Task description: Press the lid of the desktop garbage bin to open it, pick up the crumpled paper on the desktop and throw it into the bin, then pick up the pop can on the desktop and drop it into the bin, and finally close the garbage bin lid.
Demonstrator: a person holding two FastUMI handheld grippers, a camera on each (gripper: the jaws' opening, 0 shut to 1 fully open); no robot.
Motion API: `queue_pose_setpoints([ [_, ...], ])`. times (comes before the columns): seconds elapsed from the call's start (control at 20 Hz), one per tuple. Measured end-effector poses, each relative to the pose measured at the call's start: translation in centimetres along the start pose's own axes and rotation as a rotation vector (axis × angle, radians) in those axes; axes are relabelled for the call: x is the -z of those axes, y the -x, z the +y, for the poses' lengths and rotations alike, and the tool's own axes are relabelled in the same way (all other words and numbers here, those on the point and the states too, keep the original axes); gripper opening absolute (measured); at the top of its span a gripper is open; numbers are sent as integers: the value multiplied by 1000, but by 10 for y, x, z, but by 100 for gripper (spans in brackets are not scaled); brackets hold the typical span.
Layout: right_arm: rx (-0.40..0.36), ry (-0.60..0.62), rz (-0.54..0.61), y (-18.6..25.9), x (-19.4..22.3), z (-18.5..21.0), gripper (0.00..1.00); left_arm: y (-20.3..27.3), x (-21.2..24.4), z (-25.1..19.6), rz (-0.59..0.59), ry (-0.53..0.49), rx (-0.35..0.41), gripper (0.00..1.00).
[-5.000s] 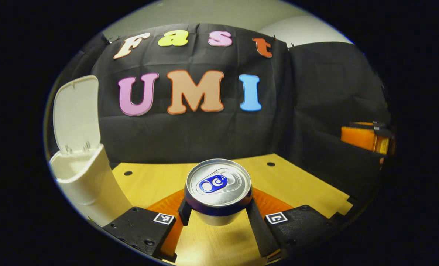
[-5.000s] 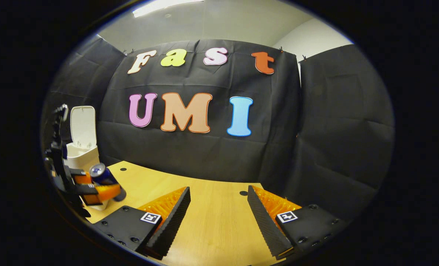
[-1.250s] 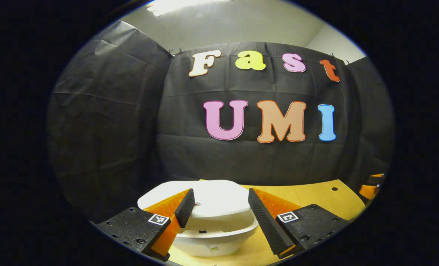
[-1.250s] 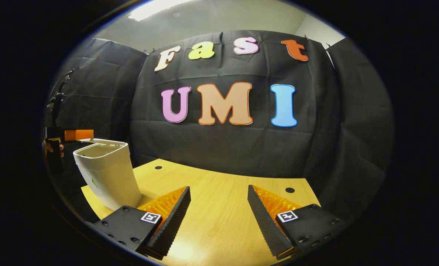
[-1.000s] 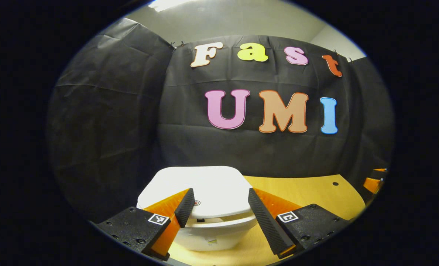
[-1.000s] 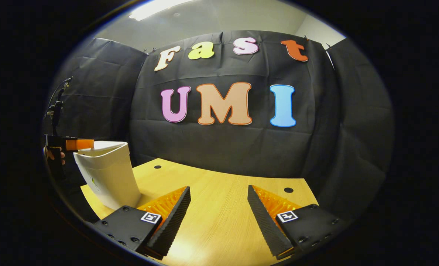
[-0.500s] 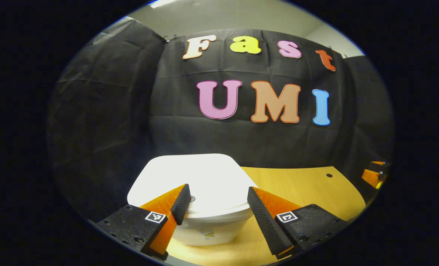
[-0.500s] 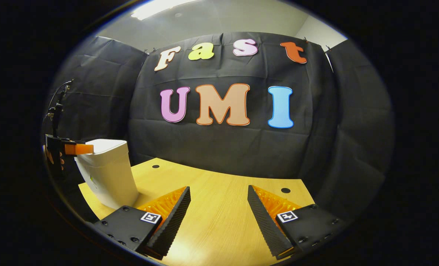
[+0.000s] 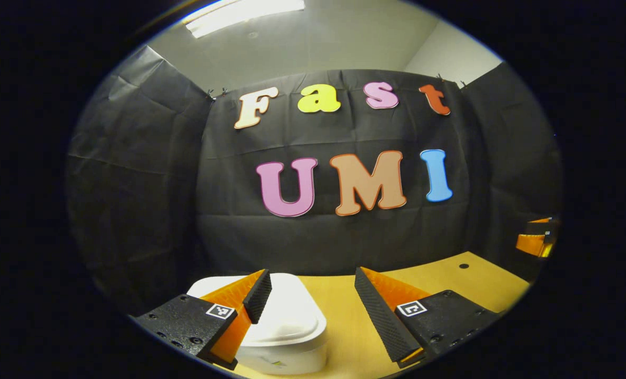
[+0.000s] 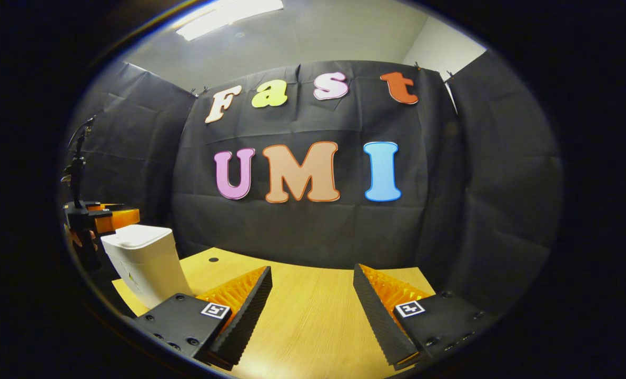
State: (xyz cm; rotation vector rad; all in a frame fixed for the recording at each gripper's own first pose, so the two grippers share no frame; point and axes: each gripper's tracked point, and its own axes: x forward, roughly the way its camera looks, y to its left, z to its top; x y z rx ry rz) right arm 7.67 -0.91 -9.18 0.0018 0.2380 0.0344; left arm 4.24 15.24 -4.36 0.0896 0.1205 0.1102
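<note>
The bin [image 10: 147, 263] stood at the far left of the table [image 10: 313, 321] with its lid [image 9: 286, 310] down flat on the rim. My left gripper [image 9: 313, 295] hung just above and clear of the lid, fingers spread wide, grasping nothing. My right gripper [image 10: 313, 295] was well apart from the bin on the right, low over bare tabletop, fingers likewise spread and empty. Black cloth [image 10: 313, 226] closed off the far side.
</note>
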Motion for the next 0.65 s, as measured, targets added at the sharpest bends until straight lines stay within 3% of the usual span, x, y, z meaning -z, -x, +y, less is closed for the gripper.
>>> queue_pose_setpoints([
  [0.2, 51, -10, -59, 18, -23, -13, 98, -7, -4, -60, -30, 83, 111, 99],
  [0.25, 59, -17, -71, 24, -26, -15, 98, -10, -1, -69, -27, 90, 124, 95],
  [0.4, 98, -31, -114, 38, -32, -25, 98, -9, 6, -95, -25, 135, 155, 99],
  [0.65, 133, -45, -105, 52, -24, -32, 98, 2, 23, -144, 11, 242, 240, 96],
])
